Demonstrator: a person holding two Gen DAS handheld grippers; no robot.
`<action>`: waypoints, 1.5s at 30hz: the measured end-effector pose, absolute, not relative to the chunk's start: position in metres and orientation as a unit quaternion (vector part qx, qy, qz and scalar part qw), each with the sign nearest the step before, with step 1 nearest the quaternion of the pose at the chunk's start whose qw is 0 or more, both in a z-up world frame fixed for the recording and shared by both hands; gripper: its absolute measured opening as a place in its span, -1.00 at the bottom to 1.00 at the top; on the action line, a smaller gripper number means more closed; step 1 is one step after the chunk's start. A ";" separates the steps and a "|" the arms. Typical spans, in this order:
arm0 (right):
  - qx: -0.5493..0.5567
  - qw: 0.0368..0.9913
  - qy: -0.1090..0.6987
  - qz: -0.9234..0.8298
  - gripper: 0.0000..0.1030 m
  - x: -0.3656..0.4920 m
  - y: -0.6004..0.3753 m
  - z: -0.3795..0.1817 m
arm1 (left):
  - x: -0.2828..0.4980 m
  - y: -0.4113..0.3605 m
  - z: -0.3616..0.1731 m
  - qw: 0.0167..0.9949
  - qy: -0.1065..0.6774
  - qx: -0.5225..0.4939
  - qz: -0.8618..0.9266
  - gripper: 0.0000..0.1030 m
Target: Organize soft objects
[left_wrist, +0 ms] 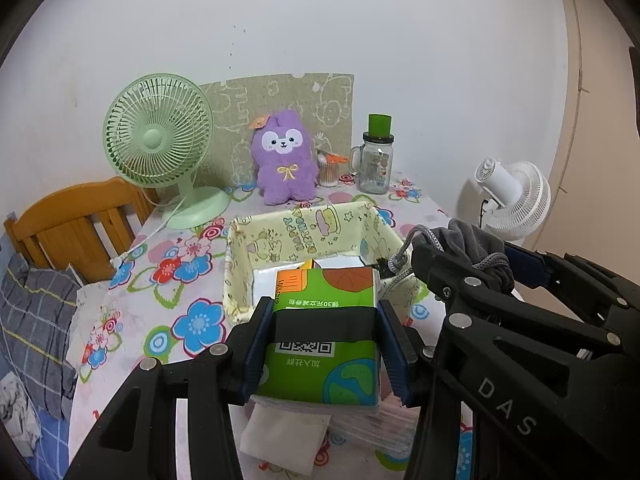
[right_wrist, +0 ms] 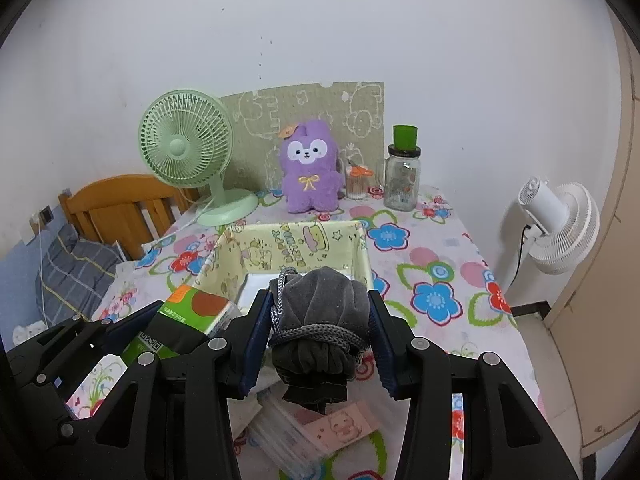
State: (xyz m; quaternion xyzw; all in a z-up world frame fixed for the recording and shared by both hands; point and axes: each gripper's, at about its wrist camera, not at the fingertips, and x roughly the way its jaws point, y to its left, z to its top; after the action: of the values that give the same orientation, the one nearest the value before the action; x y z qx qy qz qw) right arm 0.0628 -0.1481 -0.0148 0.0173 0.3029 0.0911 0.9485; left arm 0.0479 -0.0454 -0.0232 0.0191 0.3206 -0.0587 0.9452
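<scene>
My left gripper is shut on a green tissue pack with a black band, held above the table in front of the yellow fabric basket. My right gripper is shut on a grey drawstring pouch, its cord wrapped round the neck, just before the same basket. In the left wrist view the right gripper with the pouch stands at the right. In the right wrist view the tissue pack shows at the lower left. A purple plush toy sits at the back of the table.
A green desk fan, a glass jar with green lid and a small cup stand at the back. A white fan stands off the table's right. Flat packets and a white tissue lie below the grippers. A wooden chair is at the left.
</scene>
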 end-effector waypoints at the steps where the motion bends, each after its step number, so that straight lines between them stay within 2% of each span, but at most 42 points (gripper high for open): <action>1: 0.017 0.949 0.302 0.092 -0.03 0.065 -0.148 -0.014 | 0.050 -0.045 -0.022 0.945 0.320 0.020 -0.059 0.01; 45: 0.022 0.948 0.305 0.094 -0.03 0.186 -0.138 -0.020 | 0.166 -0.032 -0.025 0.945 0.325 0.029 -0.037 0.01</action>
State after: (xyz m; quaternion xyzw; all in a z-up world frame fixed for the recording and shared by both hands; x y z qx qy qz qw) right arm 0.1857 -0.1382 -0.0197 0.0218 0.3047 0.0943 0.9475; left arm 0.1664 -0.0322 -0.0247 0.0288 0.3246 -0.0374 0.9447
